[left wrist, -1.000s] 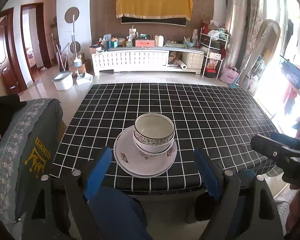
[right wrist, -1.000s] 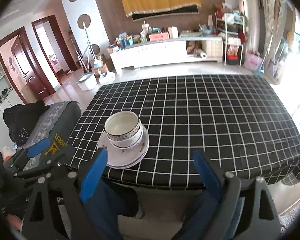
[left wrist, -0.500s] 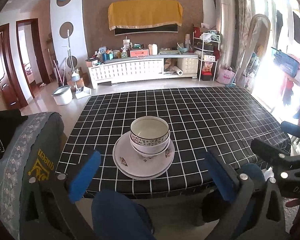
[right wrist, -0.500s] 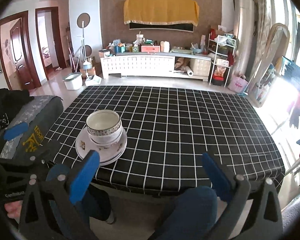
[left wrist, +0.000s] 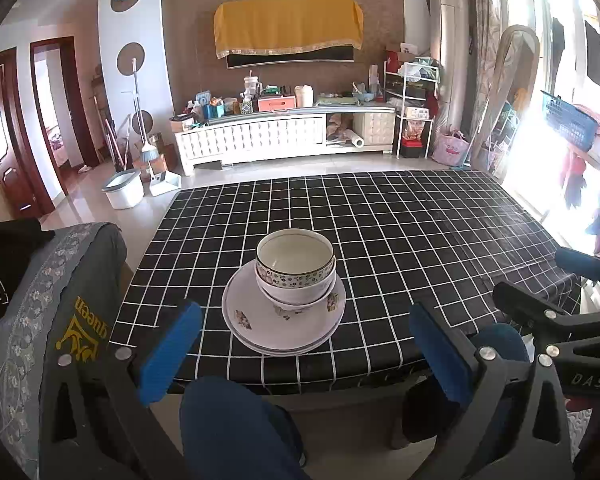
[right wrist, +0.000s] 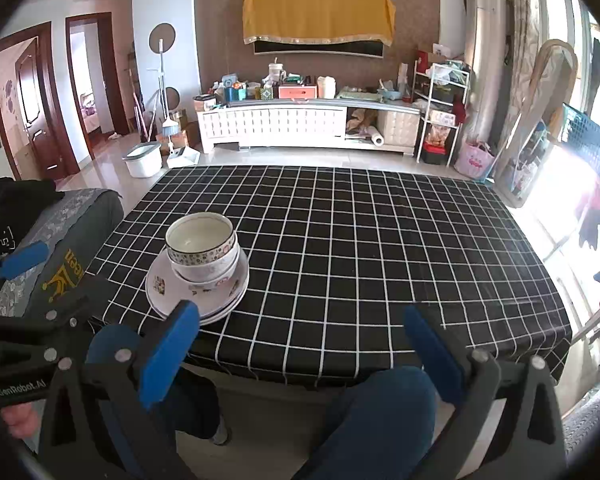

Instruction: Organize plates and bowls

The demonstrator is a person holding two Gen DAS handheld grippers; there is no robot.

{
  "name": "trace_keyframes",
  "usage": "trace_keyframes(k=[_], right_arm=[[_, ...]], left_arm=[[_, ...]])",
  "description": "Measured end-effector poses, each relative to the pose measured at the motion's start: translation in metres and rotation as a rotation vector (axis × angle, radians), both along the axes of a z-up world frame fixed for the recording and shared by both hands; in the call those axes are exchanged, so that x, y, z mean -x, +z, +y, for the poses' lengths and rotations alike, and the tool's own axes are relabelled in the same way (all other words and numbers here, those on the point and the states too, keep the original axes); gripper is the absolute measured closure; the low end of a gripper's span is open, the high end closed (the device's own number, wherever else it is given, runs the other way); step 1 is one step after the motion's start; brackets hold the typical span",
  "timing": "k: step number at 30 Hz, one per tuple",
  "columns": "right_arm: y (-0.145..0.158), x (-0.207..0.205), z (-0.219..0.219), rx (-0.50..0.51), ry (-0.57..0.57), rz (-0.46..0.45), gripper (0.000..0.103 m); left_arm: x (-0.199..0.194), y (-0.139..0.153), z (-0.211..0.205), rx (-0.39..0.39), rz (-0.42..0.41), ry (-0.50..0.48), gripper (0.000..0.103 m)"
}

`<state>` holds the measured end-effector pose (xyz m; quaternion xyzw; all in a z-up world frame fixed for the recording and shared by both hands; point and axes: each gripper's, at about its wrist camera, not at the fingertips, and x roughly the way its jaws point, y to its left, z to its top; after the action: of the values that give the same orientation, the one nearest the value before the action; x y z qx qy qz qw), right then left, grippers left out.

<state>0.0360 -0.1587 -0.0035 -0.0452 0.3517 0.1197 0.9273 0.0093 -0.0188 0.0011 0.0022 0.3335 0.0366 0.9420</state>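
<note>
Two nested bowls (left wrist: 295, 264), the top one with a patterned band, sit on a small stack of white floral plates (left wrist: 256, 326) near the front left of the black checked table (left wrist: 400, 240). My left gripper (left wrist: 303, 314) hangs short of the table's near edge, facing the stack, open with nothing between its blue pads (left wrist: 168, 352). The right wrist view shows the bowls (right wrist: 202, 244) and plates (right wrist: 160, 286) ahead to the left. My right gripper (right wrist: 300, 314) is open and holds nothing. Each gripper shows in the other's view: the right gripper (left wrist: 560, 320) and the left gripper (right wrist: 24, 258).
A chair with a grey cover and yellow print (left wrist: 60, 300) stands at the table's left, a black garment (left wrist: 4, 252) on it. A person's blue-clad knees (left wrist: 228, 420) are below the grippers. A white cabinet (left wrist: 260, 140) and a white bin (left wrist: 124, 188) stand beyond the table.
Both grippers' jaws have spread wider. The left view has drawn back slightly from the stack, and the right view has rolled to level. The stack has not moved.
</note>
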Motion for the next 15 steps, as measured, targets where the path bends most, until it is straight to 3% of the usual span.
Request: trace_keyframes(k=[15], right_arm=[[0.0005,-0.0010,-0.0006,0.004,0.002,0.005,0.000]], left_arm=[[0.0019,-0.0014,0.0008,0.004,0.004,-0.007,0.000]])
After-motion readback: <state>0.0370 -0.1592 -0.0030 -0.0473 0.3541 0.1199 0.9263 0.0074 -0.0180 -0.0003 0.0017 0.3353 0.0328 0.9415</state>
